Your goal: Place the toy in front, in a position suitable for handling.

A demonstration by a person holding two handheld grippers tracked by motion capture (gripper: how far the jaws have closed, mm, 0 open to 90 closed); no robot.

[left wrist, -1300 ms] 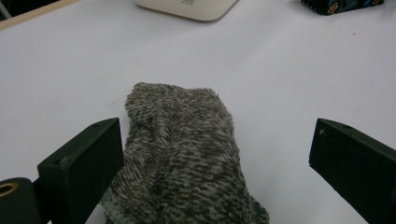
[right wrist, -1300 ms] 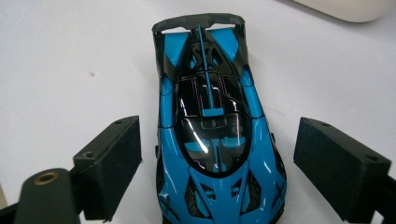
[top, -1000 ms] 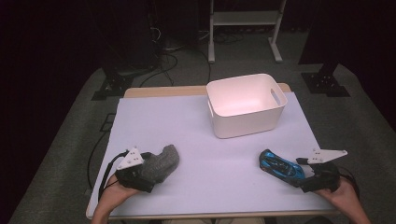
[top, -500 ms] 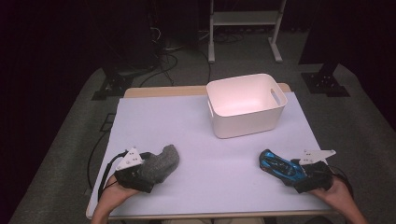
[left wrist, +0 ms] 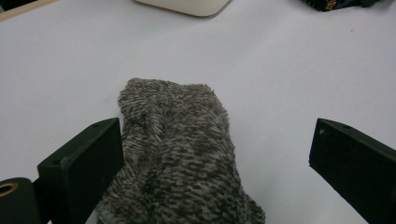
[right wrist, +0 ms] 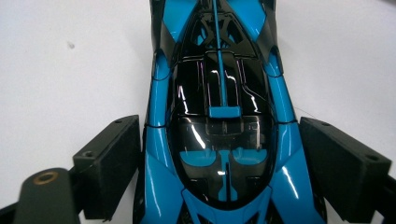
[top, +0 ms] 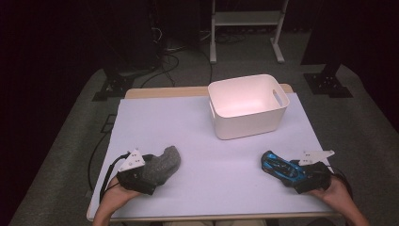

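Sock (left wrist: 177,154), grey and woolly, lies between my left claw's (left wrist: 215,163) jaws, which stand wide apart; one jaw touches it, the other is well clear. My right claw (right wrist: 219,168) sits close around the blue toy car (right wrist: 217,116) at the table's (top: 207,127) near right edge, jaws flanking its sides.

White table (top: 207,141), grey sock (top: 162,163), blue toy car (top: 277,165), white bin (top: 247,106) (far side)

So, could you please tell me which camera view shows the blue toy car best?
The right gripper view: the blue toy car appears close up between that gripper's jaws, its glossy black canopy sharp. The high view shows it small at the right gripper. The left gripper view catches a dark sliver at its top edge.
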